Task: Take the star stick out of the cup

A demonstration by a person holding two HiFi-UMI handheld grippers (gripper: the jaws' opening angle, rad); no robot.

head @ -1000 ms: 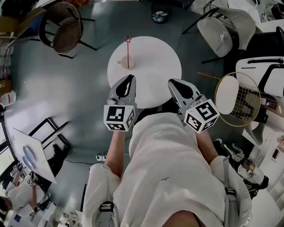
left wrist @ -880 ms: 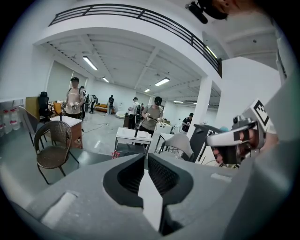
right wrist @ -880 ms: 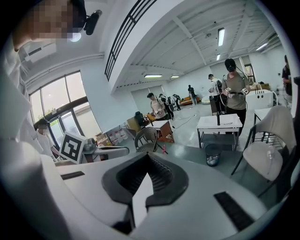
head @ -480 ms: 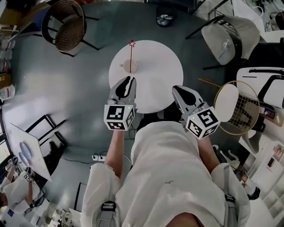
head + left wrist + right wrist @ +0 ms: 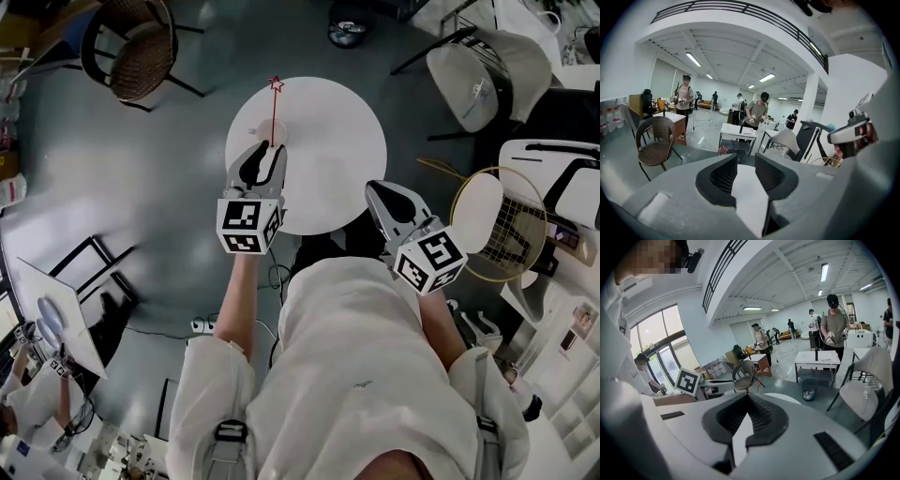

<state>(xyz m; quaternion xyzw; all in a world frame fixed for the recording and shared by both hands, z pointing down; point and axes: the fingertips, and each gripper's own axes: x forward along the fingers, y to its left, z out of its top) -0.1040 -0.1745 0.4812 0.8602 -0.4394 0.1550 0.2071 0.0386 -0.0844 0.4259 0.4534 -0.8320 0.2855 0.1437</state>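
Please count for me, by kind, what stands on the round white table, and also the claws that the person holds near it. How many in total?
star stick: 1
cup: 1
claw: 2 (left claw, jaws just opening with nothing between them; right claw, shut)
Total: 4

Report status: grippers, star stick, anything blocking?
Left gripper jaws just been opening, nothing between, close to cup. Right gripper shut, empty. Star stick upright in cup. Nothing blocking.
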